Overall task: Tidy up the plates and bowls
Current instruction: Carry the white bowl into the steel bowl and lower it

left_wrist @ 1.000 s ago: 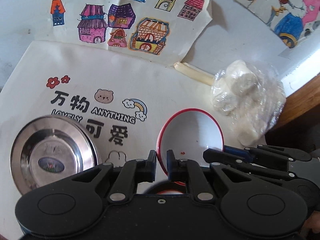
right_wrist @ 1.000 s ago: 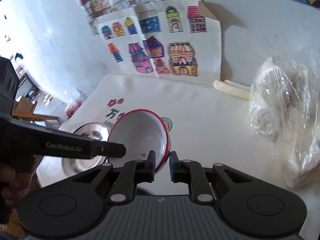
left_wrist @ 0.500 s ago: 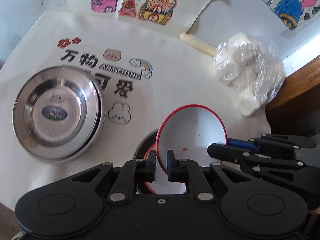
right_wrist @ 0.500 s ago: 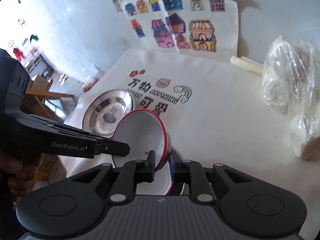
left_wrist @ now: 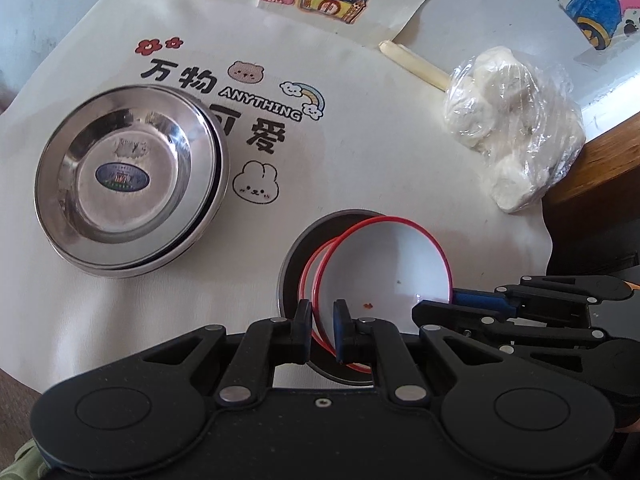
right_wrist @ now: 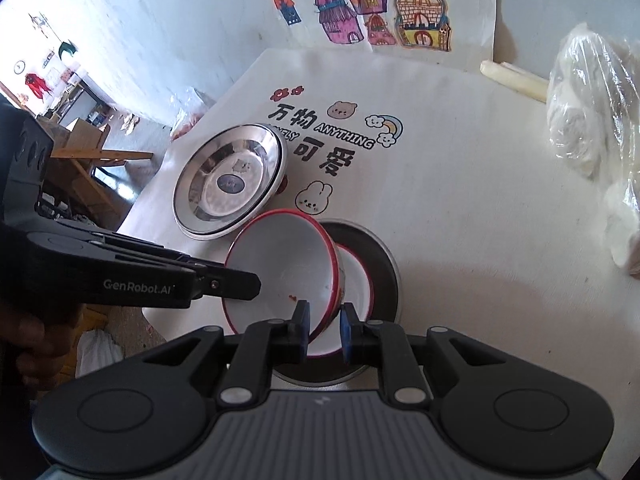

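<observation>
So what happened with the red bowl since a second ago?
Both tongs, left and right, carried the red bowl down over a second bowl in the dark dish. Their jaws now look a little apart around its rim. The steel plates stayed put.

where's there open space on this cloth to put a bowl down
The widest bare patch of cloth lies between the printed rainbow, the plastic bag and the dark pan. A narrower strip runs between the steel plates and the pan. The pan itself is crowded: red-rimmed bowls and both grippers.
</observation>
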Tool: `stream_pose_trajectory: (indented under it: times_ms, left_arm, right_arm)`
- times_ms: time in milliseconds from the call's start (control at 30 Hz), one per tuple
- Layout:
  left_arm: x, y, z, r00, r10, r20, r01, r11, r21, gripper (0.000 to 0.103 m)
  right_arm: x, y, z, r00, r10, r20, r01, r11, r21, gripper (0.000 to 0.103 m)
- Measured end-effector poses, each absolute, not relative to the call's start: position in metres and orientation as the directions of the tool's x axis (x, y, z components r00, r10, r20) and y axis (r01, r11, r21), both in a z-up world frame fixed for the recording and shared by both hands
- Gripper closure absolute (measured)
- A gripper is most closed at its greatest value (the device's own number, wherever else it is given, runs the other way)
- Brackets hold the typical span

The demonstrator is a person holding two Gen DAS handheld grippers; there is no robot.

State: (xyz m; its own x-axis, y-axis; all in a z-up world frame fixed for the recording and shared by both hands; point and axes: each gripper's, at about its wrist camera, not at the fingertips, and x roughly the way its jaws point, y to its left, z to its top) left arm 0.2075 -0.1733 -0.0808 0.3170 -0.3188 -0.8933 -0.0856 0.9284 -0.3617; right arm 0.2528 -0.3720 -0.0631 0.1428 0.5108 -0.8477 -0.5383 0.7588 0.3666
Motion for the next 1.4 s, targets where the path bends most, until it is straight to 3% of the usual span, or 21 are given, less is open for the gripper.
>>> stream_pose_trajectory:
  times_ms: [1400]
  left_arm:
    - [0.215, -0.180, -0.095, 0.285, -0.309, -0.907, -0.101, 0.932, -0.349, 0.091]
  right_arm:
    - [0.258, -0.369, -0.081, 0.102, 0.475, -0.874, -0.496, 0.786, 0.369, 0.084]
